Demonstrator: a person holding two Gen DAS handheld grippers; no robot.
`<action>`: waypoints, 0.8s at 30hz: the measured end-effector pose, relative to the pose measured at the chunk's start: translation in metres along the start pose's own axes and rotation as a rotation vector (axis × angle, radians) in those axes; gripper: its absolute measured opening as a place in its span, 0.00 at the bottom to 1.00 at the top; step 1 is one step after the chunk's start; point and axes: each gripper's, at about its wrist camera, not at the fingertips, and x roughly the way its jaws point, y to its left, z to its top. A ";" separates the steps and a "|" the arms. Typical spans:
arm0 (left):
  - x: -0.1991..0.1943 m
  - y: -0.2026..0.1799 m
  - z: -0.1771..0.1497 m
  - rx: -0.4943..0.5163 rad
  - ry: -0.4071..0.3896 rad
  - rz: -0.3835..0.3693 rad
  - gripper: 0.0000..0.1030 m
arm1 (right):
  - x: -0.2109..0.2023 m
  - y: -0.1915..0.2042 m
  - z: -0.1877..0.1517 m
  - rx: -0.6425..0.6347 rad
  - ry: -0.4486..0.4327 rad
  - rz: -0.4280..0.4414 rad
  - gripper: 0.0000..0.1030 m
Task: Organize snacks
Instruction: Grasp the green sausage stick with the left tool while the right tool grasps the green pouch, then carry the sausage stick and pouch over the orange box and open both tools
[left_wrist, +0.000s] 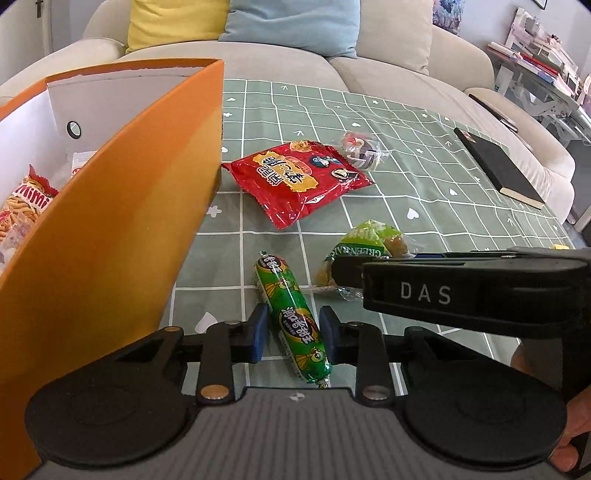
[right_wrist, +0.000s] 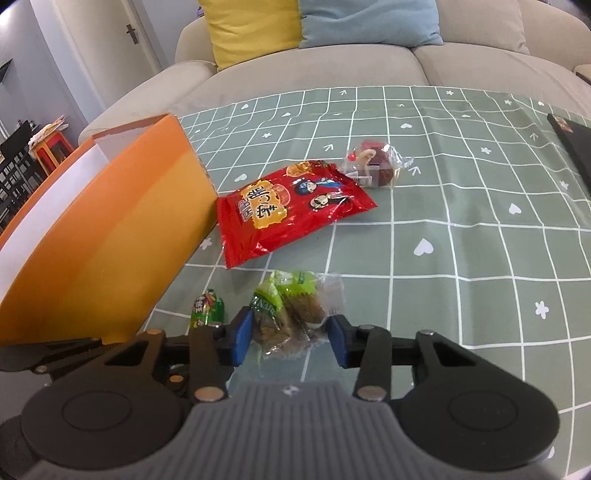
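Note:
A green sausage stick (left_wrist: 291, 321) lies on the green checked tablecloth (left_wrist: 424, 206), between the open fingers of my left gripper (left_wrist: 293, 338); neither pad touches it. My right gripper (right_wrist: 290, 338) is open around a green raisin packet (right_wrist: 291, 310); it also shows in the left wrist view (left_wrist: 365, 243). A red snack bag (left_wrist: 299, 181) and a small clear-wrapped dark sweet (left_wrist: 360, 149) lie farther back. An orange box (left_wrist: 122, 221) stands at the left, with a Mimi snack bag (left_wrist: 26, 206) inside.
A black notebook (left_wrist: 498, 166) lies at the table's right edge. A beige sofa (left_wrist: 258, 55) with a yellow cushion (left_wrist: 173, 22) and a blue cushion (left_wrist: 295, 26) stands behind the table. The right gripper's body (left_wrist: 461, 291) sits close to my left one.

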 end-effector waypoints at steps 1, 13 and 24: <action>-0.001 0.000 -0.001 0.005 -0.002 0.003 0.32 | -0.001 0.001 -0.001 -0.003 -0.001 -0.003 0.38; -0.025 0.002 -0.011 0.003 -0.035 -0.014 0.30 | -0.028 -0.003 -0.003 0.049 -0.022 -0.009 0.37; -0.050 -0.005 -0.020 0.037 -0.014 -0.031 0.29 | -0.060 0.011 -0.016 -0.003 -0.011 -0.023 0.37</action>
